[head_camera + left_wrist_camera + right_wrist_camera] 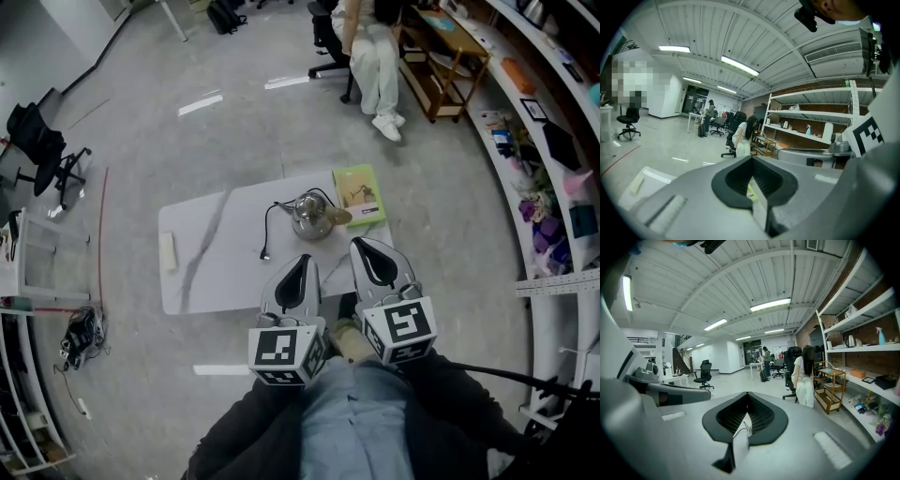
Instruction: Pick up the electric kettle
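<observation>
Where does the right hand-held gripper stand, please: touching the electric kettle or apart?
Apart. The head view shows bare tabletop between the right hand-held gripper and the electric kettle.

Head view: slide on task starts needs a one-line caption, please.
Left gripper and right gripper, shut and empty, side by side short of the kettle on a white table.

The head camera looks steeply down from high up at the white marble-top table [211,258], with the grey plastic left gripper [300,261] and right gripper [367,246] close under it. Each gripper camera sits right behind its own jaws, looking out across the room. All three see the far-off seated person in white clothes [375,56].
</observation>
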The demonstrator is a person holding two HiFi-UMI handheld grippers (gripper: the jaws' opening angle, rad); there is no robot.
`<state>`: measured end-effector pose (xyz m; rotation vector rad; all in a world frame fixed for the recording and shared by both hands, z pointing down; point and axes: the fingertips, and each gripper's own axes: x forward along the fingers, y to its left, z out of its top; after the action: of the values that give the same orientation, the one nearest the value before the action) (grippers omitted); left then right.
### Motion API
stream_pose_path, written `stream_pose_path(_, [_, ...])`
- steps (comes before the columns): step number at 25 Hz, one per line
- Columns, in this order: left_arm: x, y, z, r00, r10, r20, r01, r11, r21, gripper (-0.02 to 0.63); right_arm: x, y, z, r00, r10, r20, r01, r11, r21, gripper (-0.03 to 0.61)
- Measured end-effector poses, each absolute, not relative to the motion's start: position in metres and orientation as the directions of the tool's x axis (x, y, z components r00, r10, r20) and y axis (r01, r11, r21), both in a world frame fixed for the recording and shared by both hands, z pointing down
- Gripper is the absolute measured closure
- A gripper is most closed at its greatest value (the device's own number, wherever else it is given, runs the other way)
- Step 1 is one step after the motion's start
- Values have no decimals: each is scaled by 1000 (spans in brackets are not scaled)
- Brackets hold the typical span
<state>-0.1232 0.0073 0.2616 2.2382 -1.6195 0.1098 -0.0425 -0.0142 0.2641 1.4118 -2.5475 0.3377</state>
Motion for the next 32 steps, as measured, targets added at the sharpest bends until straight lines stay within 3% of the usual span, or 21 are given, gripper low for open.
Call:
stream_pose_path(15, [-104, -83, 243, 287, -919, 271, -953, -248, 172, 612, -25, -116, 246, -571, -796, 203, -821, 557, -127, 552])
stream_pose_path(32, [-128, -122, 251, 308, -907, 287, -945, -257, 202, 612, -33, -147, 255, -521, -823, 228, -853, 506, -123, 552])
